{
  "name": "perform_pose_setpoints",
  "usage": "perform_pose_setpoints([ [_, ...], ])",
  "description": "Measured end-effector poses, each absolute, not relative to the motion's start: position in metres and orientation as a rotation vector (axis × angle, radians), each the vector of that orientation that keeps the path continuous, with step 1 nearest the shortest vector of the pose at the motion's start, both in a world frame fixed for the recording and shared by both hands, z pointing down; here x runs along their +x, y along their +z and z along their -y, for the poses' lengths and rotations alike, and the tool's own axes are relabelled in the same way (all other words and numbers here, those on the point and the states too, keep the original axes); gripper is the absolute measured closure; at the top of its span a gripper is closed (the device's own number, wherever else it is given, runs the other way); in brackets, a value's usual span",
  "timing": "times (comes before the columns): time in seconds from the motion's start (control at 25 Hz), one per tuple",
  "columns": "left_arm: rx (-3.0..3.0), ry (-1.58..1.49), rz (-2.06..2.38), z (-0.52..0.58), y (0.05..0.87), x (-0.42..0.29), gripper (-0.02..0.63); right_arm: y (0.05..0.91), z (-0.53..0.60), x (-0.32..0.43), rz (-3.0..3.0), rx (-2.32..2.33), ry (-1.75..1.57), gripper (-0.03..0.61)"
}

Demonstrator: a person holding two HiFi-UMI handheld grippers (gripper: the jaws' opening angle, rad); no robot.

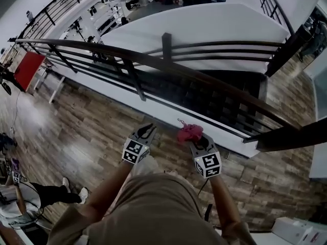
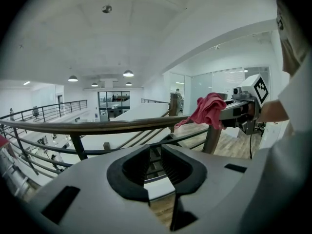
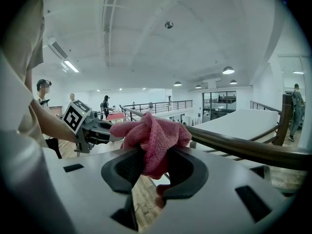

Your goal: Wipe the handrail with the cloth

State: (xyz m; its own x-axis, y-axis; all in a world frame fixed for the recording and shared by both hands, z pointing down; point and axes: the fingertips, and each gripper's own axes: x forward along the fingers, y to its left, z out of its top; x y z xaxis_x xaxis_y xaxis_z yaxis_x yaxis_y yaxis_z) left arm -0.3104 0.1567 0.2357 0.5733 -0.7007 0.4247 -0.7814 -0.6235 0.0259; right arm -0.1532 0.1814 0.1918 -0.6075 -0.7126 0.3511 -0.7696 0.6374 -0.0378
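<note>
Both arms reach forward over the wood-plank floor (image 1: 87,131). The left hand-held gripper (image 1: 146,131) and the right hand-held gripper (image 1: 199,142) point at the dark handrail (image 1: 153,60), apart from it. A pink cloth (image 1: 189,132) bunches at the right one's tip. Dark stairs (image 1: 214,96) drop beyond the railing.

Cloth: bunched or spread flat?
Bunched: the cloth is a wadded lump pinched in the right gripper, folds spilling above it.

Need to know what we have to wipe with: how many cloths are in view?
1. The pink cloth is clamped in the right gripper, near the handrail. The left gripper holds nothing. No other cloth shows.
</note>
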Motion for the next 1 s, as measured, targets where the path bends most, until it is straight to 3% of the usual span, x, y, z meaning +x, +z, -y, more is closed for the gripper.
perform_pose_setpoints([
  [1.0,2.668,0.564,1.135,0.118,0.245,-0.547,0.545,0.205,0.108,-0.430,2.459,1.120,0.194,0.469],
])
